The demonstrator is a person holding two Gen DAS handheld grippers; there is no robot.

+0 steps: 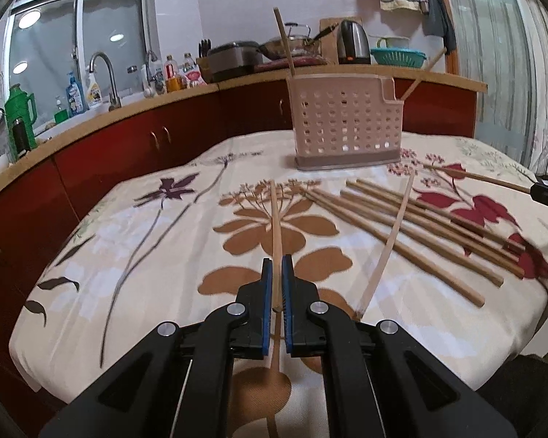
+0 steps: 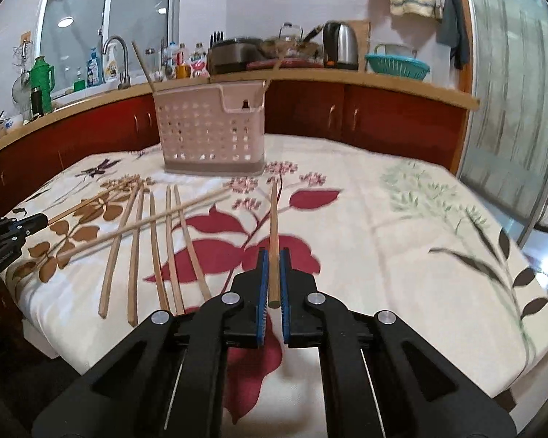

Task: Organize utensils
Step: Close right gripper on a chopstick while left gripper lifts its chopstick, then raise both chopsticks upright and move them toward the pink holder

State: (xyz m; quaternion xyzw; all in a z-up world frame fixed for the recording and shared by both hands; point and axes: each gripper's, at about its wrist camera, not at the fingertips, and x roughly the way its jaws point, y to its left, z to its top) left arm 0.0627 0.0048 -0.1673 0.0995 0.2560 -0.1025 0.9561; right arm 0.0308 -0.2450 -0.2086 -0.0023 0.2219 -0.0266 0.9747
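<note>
A pink perforated utensil holder (image 1: 345, 124) (image 2: 212, 129) stands at the far side of the flowered tablecloth, with one chopstick (image 1: 285, 42) upright in it and another leaning out of its side pocket. My left gripper (image 1: 277, 261) is shut on a pale wooden chopstick (image 1: 275, 215) that points toward the holder. My right gripper (image 2: 273, 255) is shut on a darker chopstick (image 2: 273, 219), also aimed at the holder. Several loose chopsticks (image 1: 413, 230) (image 2: 157, 241) lie on the cloth between the two grippers.
The table (image 2: 402, 219) is covered by a cream cloth; its near edge drops off just below the grippers. A red-fronted kitchen counter (image 1: 164, 135) runs behind it with a sink, bottles, a kettle (image 1: 352, 42) and a teal colander (image 2: 398, 65).
</note>
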